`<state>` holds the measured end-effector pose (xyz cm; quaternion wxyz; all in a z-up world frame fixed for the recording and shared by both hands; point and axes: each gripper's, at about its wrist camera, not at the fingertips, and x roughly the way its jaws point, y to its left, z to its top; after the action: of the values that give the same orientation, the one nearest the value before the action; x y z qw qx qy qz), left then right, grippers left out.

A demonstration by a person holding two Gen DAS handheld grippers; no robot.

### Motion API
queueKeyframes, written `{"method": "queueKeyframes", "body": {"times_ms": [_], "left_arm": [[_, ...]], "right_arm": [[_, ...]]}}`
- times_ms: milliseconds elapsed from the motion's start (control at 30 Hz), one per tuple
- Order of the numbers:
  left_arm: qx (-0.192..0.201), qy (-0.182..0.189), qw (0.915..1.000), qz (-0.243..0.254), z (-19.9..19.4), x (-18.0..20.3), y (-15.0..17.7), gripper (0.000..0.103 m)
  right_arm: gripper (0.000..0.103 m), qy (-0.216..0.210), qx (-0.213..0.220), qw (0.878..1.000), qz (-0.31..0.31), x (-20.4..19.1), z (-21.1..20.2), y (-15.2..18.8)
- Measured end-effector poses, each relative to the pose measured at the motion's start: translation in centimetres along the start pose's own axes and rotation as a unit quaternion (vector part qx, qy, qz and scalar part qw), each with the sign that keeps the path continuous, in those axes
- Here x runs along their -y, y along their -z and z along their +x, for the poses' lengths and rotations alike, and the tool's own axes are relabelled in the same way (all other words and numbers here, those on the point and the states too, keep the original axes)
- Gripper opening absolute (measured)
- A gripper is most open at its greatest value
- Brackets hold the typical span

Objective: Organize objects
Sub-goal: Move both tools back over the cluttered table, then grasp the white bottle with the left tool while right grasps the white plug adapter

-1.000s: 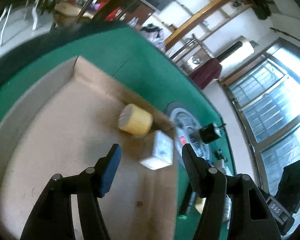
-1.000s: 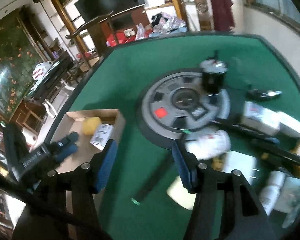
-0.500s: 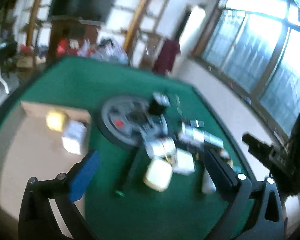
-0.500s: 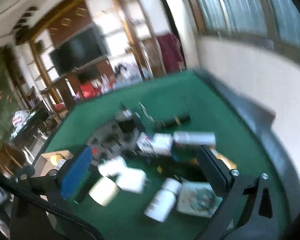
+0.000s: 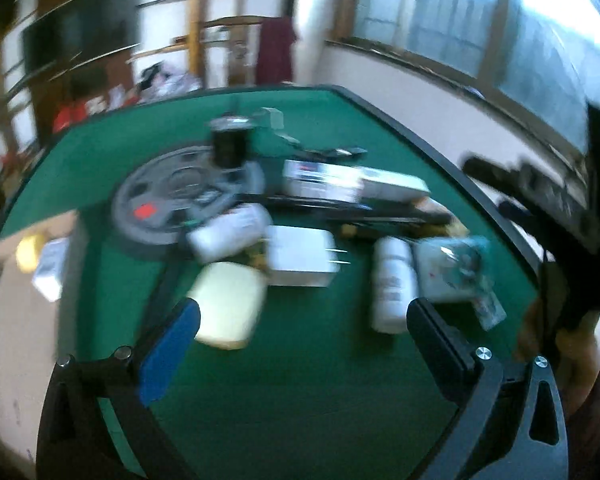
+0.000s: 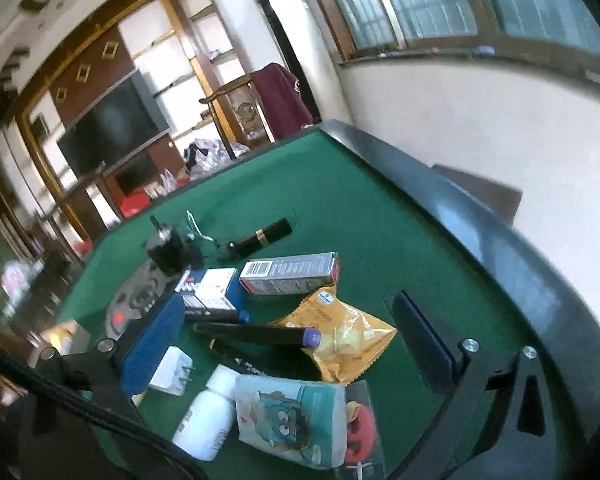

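Observation:
My left gripper hangs open over the green table, nothing between its fingers. Just beyond it lie a pale yellow tape roll, a white charger plug and a white bottle. At far left is a cardboard box holding a yellow roll and a small white box. My right gripper is open above a yellow snack bag, black pens, the white bottle and a teal cartoon packet.
A grey weight plate with a black motor lies mid-table. A dark red carton, a blue-white carton and a black tube lie behind the pile. The table's raised black rim runs close on the right.
Both grippers have opened wider. The left view has swung from the cardboard box to the pile on the table. The right view has swung right, toward the table's rim.

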<state>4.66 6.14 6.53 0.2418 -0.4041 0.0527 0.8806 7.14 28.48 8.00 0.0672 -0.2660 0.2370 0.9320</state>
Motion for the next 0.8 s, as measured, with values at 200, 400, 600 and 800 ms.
{"method": "queueKeyframes", "body": {"times_ms": [200, 400, 600, 800], "left_arm": [[-0.023, 0.006, 0.9985, 0.049, 2.7, 4.3, -0.5, 0.101], [-0.049, 0.023, 0.9982, 0.027, 4.8, 4.3, -1.3, 0.098], [-0.075, 0.042, 0.9954, 0.044, 6.1, 4.7, -1.4, 0.041], [-0.076, 0.031, 0.9949, 0.058, 7.0, 5.5, -1.7, 0.040]], "right_arm": [[0.103, -0.005, 0.004, 0.997, 0.071, 3.8, -0.7, -0.7], [0.103, -0.007, -0.012, 0.992, 0.123, 6.0, -0.3, -0.7], [0.103, -0.007, -0.016, 0.993, 0.115, 5.5, -0.2, -0.7], [0.103, -0.004, -0.023, 0.994, 0.104, 5.0, 0.1, -0.5]]}}
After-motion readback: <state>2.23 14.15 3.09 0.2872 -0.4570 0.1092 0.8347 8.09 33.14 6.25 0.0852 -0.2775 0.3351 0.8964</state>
